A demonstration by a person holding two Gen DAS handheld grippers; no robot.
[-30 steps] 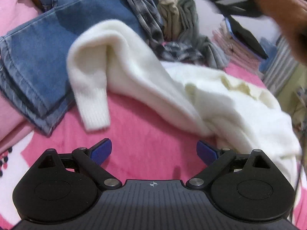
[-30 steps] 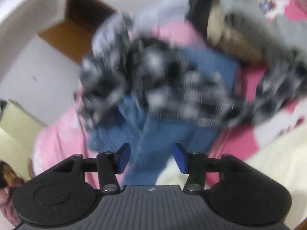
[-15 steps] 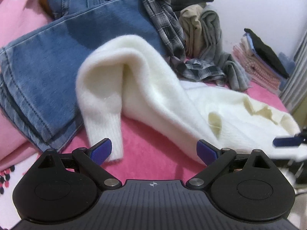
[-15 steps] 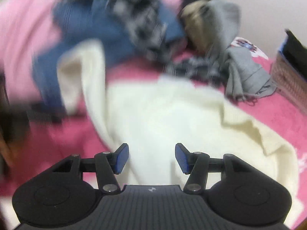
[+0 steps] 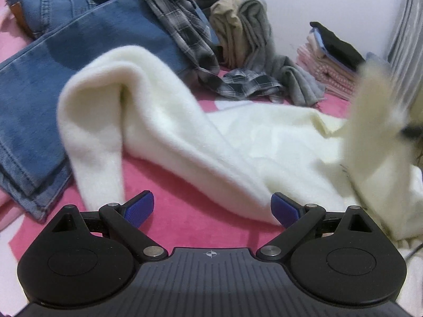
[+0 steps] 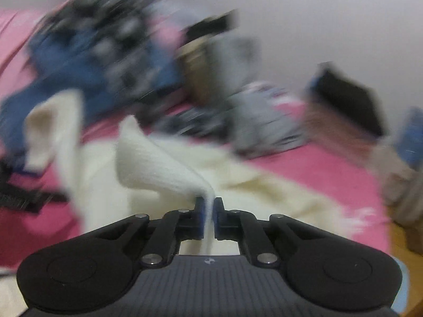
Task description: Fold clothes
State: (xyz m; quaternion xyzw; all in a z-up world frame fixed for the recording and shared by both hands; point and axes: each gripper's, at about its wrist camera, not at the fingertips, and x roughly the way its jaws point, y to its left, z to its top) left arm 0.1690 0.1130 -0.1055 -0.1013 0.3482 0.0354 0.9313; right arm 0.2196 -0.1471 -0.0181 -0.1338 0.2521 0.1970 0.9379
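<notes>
A cream sweater (image 5: 264,142) lies spread on the pink bedcover (image 5: 206,224). Its left sleeve (image 5: 105,116) is bent back in an arch, with the cuff just beyond my left gripper (image 5: 211,208). That gripper is open and holds nothing, its blue pads low over the bedcover. My right gripper (image 6: 208,211) is shut on a fold of the cream sweater (image 6: 164,166) and lifts it. The lifted part shows as a blurred cream flap (image 5: 375,111) at the right of the left wrist view.
Blue jeans (image 5: 53,79) lie at the left, partly under the sleeve. A plaid shirt (image 5: 185,26) and grey and tan garments (image 5: 248,34) are heaped behind. A folded stack (image 5: 333,60) stands at the back right by a white wall.
The right gripper came down onto the sweater, shut on its fabric and is pulling it up fast. The left gripper edged closer to the bent sleeve and stayed open.
</notes>
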